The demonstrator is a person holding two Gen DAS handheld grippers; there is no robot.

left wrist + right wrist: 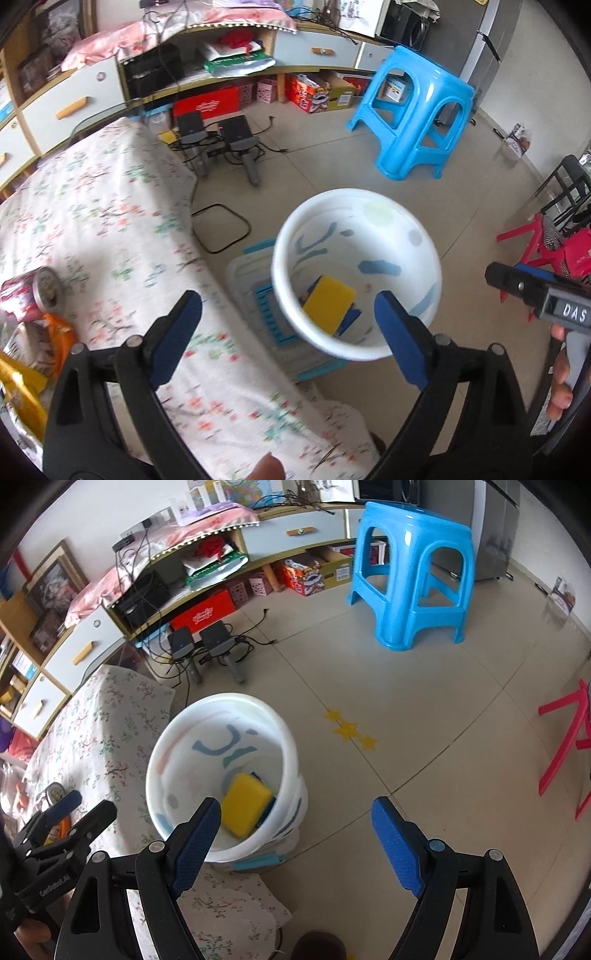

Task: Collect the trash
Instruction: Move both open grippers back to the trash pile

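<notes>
Left tool (pixel 288 332) was spread wide with nothing between its blue pads, hanging over the table (pixel 110 229) edge and the white bin (pixel 356 273). Right tool (pixel 295 842) was spread and empty too, its side reading "DAS". The yellow sponge (pixel 328 302) was lying at the bottom of the bin. A red can (pixel 31 291) and orange wrappers (pixel 55 332) sat on the floral cloth at the left. Other print was too blurry to read.

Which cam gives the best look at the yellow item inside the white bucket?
Right wrist: it looks down into the white bucket, with the yellow sponge-like block sharp and almost whole. Left wrist shows the same block slightly motion-blurred, its lower part cut off by the bucket's near rim.
</notes>
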